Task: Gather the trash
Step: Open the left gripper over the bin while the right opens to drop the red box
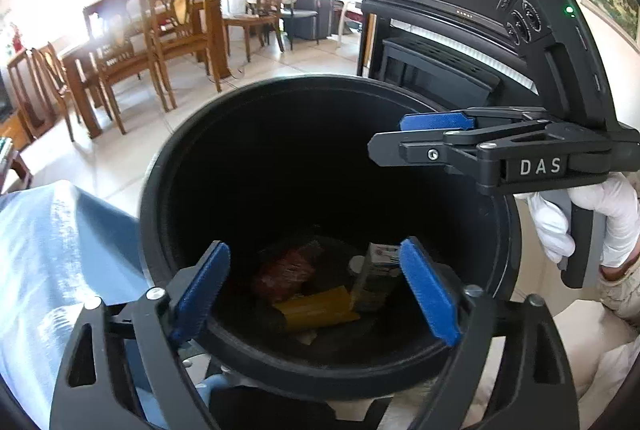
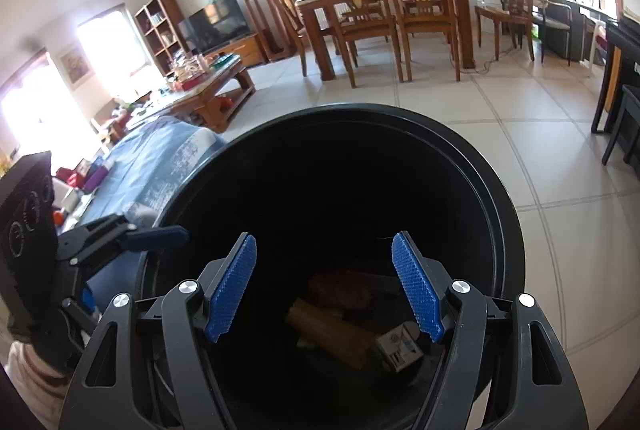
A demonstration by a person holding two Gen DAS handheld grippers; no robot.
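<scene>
Blue pads wide apart on the left gripper (image 1: 316, 290), nothing between them, and it hangs right over the near rim of the black bin (image 1: 192, 134). The right gripper (image 2: 325, 286) has its ribbed blue pads spread too, empty, poised over the same dark opening from the right side; in the left wrist view it reaches in from the right, held by a white-gloved hand (image 1: 588, 222). Down at the bottom of the bin lies the trash: a yellow packet (image 1: 316, 308) near the front, a reddish wrapper (image 1: 286, 270) just behind it to the left, and a small white carton (image 1: 376, 278) leaning up on the right, touching the yellow one. Left of the bin there is a blue cloth (image 1: 60, 250), close against its wall. Beyond, far across the pale tiled floor (image 2: 520, 134), stand a wooden dining table with chairs (image 2: 380, 10), and a black piano (image 1: 440, 42) on the right.
</scene>
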